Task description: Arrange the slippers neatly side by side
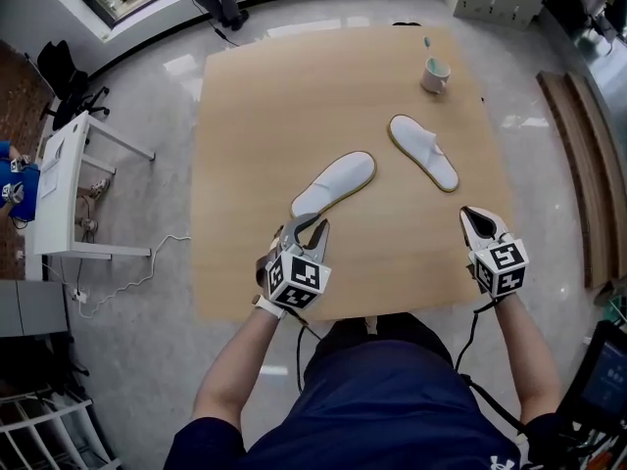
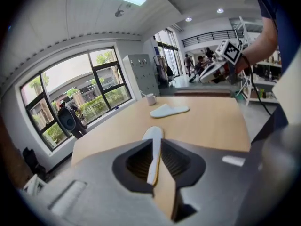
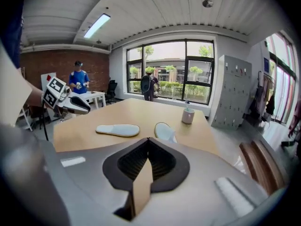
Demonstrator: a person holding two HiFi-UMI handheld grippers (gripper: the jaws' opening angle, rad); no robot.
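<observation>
The left slipper (image 1: 335, 184), white, lies flat mid-table on the wooden table (image 1: 245, 116), set diagonally, w/ its near end toward the left claw (image 1: 308, 227). The right slipper (image 1: 423, 151), same kind, lies to the right & slightly farther, apart from the first and angled the opposite way. The left claw's jaws are slightly apart, gripping nothing; the slipper's near end lines up w/ the gap. The right claw (image 1: 478, 221) has its jaws together, empty, over the table's near right. A cup (image 1: 435, 74) stands far right.

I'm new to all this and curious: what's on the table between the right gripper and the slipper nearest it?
Nothing: in the head view, only bare table lies between the right gripper and that slipper. The right gripper view agrees.
</observation>
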